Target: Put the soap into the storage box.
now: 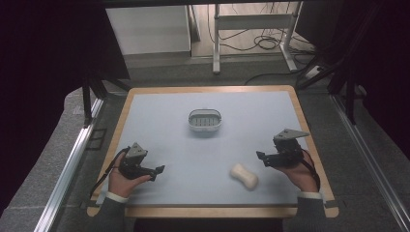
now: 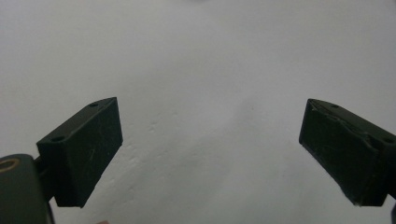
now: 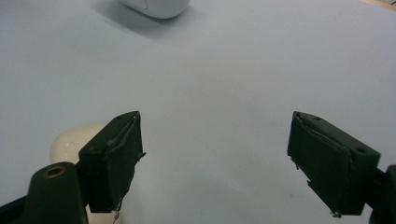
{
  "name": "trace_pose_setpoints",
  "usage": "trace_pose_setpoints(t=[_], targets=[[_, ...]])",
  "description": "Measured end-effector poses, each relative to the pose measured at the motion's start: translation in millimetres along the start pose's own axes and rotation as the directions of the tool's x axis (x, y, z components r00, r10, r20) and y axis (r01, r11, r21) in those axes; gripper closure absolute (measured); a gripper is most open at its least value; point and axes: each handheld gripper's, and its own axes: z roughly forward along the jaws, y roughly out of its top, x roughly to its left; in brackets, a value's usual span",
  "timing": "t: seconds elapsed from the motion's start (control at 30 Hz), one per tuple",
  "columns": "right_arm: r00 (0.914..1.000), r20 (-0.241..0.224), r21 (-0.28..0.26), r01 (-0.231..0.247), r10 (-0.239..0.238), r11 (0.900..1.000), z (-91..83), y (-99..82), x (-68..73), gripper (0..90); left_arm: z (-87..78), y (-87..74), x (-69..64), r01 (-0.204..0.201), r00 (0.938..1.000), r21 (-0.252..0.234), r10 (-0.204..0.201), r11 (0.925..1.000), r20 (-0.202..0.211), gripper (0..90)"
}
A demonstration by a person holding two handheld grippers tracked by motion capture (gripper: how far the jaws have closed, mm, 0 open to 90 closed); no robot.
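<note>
**Both grippers empty, soap loose on the mat, dish at centre**

High view: pale blue mat [image 1: 208, 159] on a wood-edged table [image 1: 212, 211]. White soap dish [image 1: 204, 120], oval with a ribbed insert, sits near mat centre toward the far side. Nothing in it as far as I can see. Cream soap bar [image 1: 243, 176], waisted/peanut shape, lies flat on the mat near the front right, well apart from the dish.

Left gripper [image 1: 158, 170]: held in the person's left hand [image 1: 122, 180] at the front left of the mat, jaws pointing right toward the middle. In the left gripper view the left gripper [image 2: 210, 154] has its jaws spread wide, bare mat between them, grasping nothing.

Right gripper [image 1: 260, 157]: held in the right hand [image 1: 300, 175] at the right side of the mat, jaws pointing left, grey three-cornered plate on top. The soap bar lies just beside and in front of it, not touching. In the right gripper view the right gripper [image 3: 215, 158] is released too, jaws wide, mat between them. Soap bar [image 3: 77, 140] shows partly hidden behind one jaw, outside the gap. Edge of the soap dish [image 3: 156, 7] is at the top of that view.

Floor beyond the table: cables [image 1: 263, 43] and a white metal frame [image 1: 251, 21]
</note>
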Motion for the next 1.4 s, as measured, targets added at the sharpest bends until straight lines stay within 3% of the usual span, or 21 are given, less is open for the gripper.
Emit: trace_pose_setpoints(t=[0.27, 0.57, 0.8, 0.93, 1.0, 1.03, 1.1, 1.4], targets=[[0.9998, -0.016, 0.001, 0.007, -0.007, 1.0, -1.7, 3.6, 8.5, 17.2, -4.5, 1.0, 1.5, -0.007, 1.0, -0.003, 0.007, 1.0, -0.004, 6.5], [0.993, -0.103, 0.098, 0.068, -0.058, 0.9929, 5.4, 16.5, 26.6, 17.4, -7.2, -1.1, -1.7, -0.007, 1.0, -0.004, 0.007, 1.0, -0.001, 6.5], [0.9917, -0.115, 0.163, 0.076, -0.057, 0.9838, 9.8, 24.6, 36.7, 18.1, -9.9, -2.5, -1.6, -0.002, 1.0, -0.008, 0.002, 1.0, -0.002, 6.5], [0.987, -0.14, 0.24, 0.112, -0.08, 0.9643, 19.5, 22.5, 51.8, 18.4, -10.4, -3.0, -0.6, -0.003, 1.0, -0.007, 0.003, 1.0, -0.006, 6.5], [0.9861, -0.145, 0.253, 0.117, -0.082, 0.9605, 20.9, 21.8, 53.6, 18.6, -10.3, -3.0, -0.6, -0.002, 1.0, -0.007, 0.002, 1.0, -0.006, 6.5], [0.9827, -0.163, 0.286, 0.133, -0.088, 0.9491, 24.4, 19.4, 58.6, 18.6, -10.1, -3.1, -0.9, -0.002, 1.0, -0.006, 0.002, 1.0, -0.004, 6.6], [0.9821, -0.165, 0.307, 0.139, -0.091, 0.9415, 26.7, 18.0, 61.7, 18.5, -9.6, -3.1, -1.1, -0.005, 1.0, -0.001, 0.005, 1.0, -0.005, 6.5], [0.9783, -0.178, 0.345, 0.163, -0.106, 0.9245, 31.6, 15.8, 71.7, 19.9, -9.7, -3.9, -0.1, -0.008, 0.9999, 0.006, 0.008, 1.0, -0.011, 6.5]])
